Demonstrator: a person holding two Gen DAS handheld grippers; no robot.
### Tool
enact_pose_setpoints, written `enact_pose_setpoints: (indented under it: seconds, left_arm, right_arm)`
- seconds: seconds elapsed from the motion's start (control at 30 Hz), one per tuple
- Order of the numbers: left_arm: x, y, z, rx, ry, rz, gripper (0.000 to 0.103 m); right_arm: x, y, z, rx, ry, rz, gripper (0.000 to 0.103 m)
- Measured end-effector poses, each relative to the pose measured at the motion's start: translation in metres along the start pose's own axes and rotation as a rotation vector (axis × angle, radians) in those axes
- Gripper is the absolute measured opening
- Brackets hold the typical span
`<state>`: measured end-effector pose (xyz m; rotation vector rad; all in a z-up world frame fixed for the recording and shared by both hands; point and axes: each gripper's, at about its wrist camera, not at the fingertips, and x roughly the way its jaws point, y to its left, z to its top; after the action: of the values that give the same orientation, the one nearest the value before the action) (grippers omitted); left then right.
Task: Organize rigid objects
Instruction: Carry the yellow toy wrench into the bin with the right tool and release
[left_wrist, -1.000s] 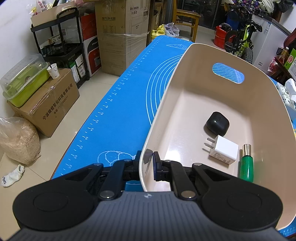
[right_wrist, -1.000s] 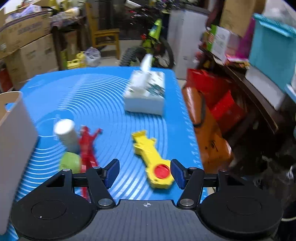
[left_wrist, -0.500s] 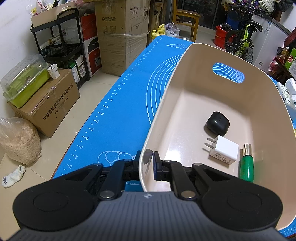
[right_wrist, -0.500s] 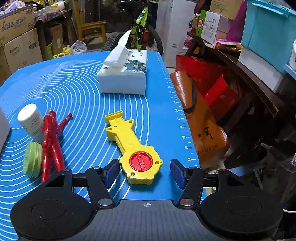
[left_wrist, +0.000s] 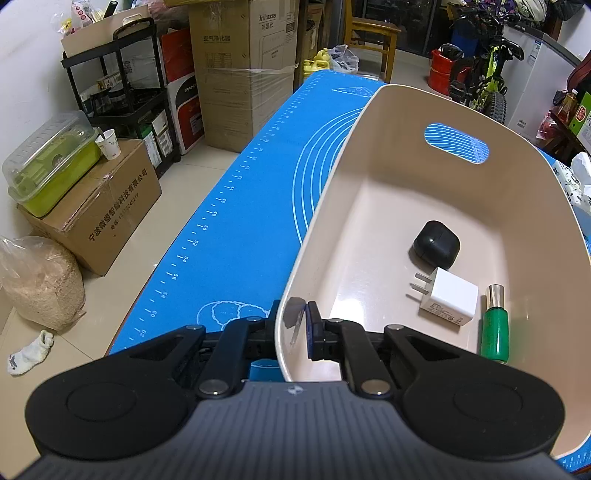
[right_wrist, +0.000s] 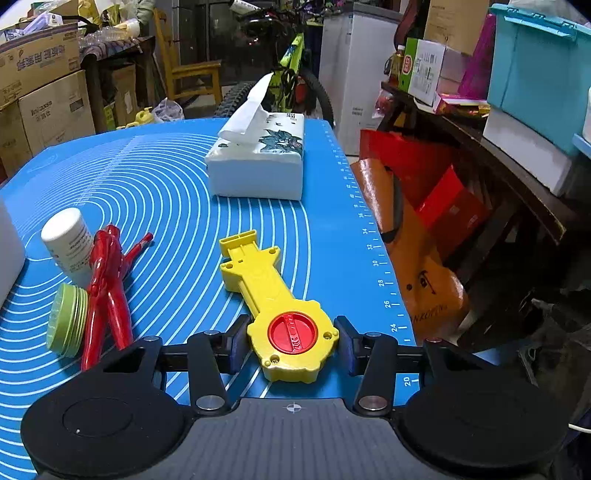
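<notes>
My left gripper (left_wrist: 293, 328) is shut on the near rim of a beige bin (left_wrist: 373, 122) that stands on the blue mat (left_wrist: 236, 221). In the bin lie a black case (left_wrist: 436, 244), a white charger (left_wrist: 448, 295) and a green tube (left_wrist: 495, 328). My right gripper (right_wrist: 291, 341) is open, its fingers either side of the round head of a yellow toy with a red dial (right_wrist: 273, 295), flat on the mat. To its left lie red pliers (right_wrist: 107, 284), a white bottle (right_wrist: 68, 240) and a green lid (right_wrist: 66, 319).
A tissue box (right_wrist: 258, 162) stands farther back on the mat. The mat's right edge drops off to an orange bag (right_wrist: 417, 266) and shelves. Left of the table are cardboard boxes (left_wrist: 99, 206), a black rack (left_wrist: 122, 92) and a sack (left_wrist: 40, 280).
My right gripper has moved forward and down over the yellow toy, so its head now sits between the open fingers. The left gripper has stayed shut on the bin rim.
</notes>
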<state>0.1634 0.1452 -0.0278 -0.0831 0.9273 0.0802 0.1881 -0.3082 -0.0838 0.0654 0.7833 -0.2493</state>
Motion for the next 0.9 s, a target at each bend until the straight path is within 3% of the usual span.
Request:
enact_pose_setpoints:
  seconds: [0.47,0.9]
  left_arm:
    - [0.000,0.000,0.000,0.000,0.000,0.000,0.014]
    - [0.000,0.000,0.000,-0.001,0.001,-0.001,0.014]
  right_arm:
    - [-0.051,0.001,0.012,-0.005,-0.141,0.029,0.053]
    - [-0.119,0.066,0.049,-0.074,-0.285,0.241,0.053]
